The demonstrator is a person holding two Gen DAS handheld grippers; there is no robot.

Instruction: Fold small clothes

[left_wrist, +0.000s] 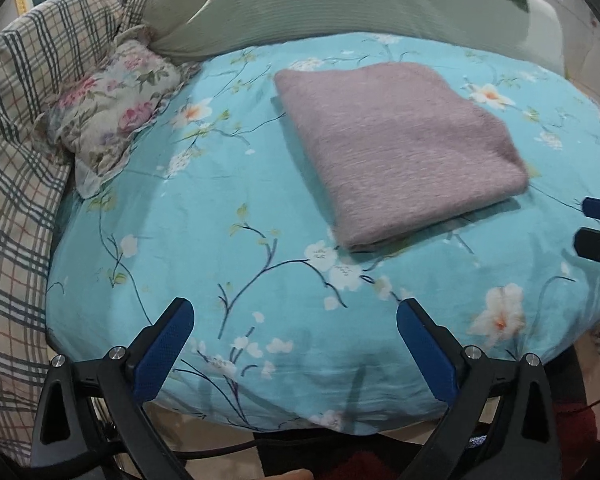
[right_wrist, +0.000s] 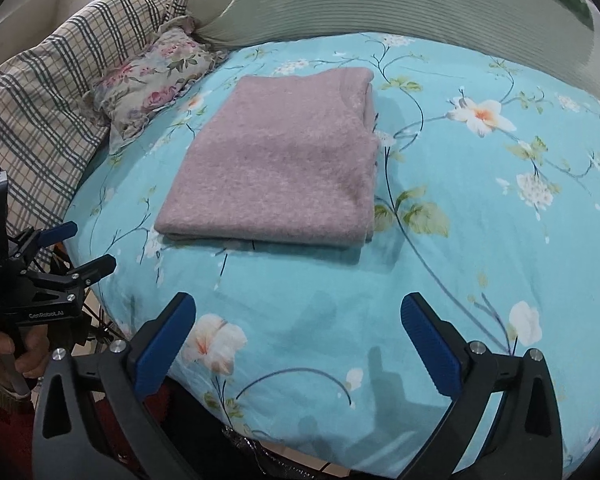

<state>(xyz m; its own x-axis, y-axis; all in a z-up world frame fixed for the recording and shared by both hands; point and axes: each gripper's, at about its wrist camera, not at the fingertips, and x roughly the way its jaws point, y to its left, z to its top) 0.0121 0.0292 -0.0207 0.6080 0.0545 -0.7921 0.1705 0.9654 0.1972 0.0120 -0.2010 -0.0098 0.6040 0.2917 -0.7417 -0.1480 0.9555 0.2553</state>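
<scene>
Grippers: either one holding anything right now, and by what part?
Nothing is held. The left gripper and right gripper are both open, apart from the folded purple cloth lying on the bed.

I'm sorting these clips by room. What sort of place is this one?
Most likely a bedroom. A folded mauve garment lies on a bed with a turquoise floral sheet, and at its far end are a floral pillow and a plaid cushion.

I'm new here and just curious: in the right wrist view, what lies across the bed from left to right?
Plaid blanket → floral pillow → folded pink garment → bare blue floral sheet.
</scene>
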